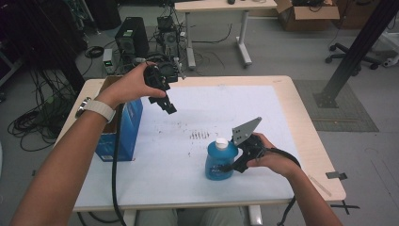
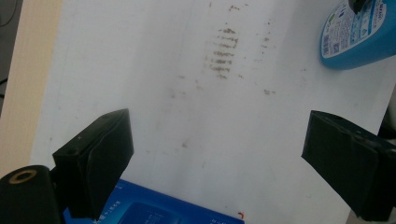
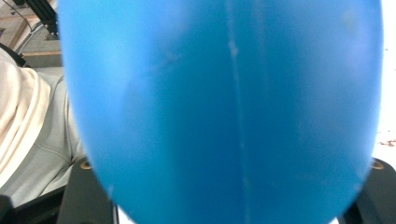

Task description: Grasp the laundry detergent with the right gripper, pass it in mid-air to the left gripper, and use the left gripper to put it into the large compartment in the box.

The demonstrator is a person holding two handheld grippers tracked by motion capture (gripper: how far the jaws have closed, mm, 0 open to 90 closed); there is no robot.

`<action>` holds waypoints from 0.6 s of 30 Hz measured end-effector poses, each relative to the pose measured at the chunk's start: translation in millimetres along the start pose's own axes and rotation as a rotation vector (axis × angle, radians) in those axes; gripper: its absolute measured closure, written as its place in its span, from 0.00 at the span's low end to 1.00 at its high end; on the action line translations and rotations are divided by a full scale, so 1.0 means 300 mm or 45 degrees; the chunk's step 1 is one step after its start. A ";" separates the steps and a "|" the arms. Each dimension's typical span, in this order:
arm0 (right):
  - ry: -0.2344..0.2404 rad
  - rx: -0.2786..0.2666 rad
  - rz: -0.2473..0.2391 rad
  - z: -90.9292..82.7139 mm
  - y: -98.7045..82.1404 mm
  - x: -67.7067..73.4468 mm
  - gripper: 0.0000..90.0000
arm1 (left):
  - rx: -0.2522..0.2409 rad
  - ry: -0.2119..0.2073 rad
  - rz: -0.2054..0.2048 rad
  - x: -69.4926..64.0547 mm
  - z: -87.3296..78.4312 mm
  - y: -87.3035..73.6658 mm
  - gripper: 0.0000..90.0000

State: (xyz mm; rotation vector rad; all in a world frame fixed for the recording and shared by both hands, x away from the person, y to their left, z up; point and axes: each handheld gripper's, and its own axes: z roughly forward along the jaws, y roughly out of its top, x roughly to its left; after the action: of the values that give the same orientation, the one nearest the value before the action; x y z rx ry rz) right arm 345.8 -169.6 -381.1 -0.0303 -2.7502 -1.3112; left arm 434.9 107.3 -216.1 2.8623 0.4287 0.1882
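right gripper point(image 1: 231, 165): jaws either side of blue bottle point(image 1: 220, 160), contact unclear | right gripper view: bottle point(image 3: 224, 107) fills the gap; high view: white cap, upright near table's point(image 1: 301, 127) front edge | left gripper point(image 1: 170, 109): wide open, empty, above blue box point(image 1: 123, 129) at left edge

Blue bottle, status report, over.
Right gripper closed around blue bottle, upright on white mat. Left gripper open, empty, raised beside blue box. Nothing in the way.
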 end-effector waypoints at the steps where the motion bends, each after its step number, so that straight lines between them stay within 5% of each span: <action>1: -0.001 0.001 -0.005 0.001 0.000 0.000 0.39 | -0.001 0.001 -0.001 0.000 0.000 0.000 0.10; 18: 0.014 0.000 -0.044 0.002 -0.001 0.001 0.46 | 0.000 -0.002 0.000 -0.001 0.006 -0.001 0.10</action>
State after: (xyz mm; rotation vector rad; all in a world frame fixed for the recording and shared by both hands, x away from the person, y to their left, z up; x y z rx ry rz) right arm 345.5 -169.3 -381.8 0.0249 -2.7535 -1.3154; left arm 434.7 107.2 -217.9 2.8623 0.4289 0.1853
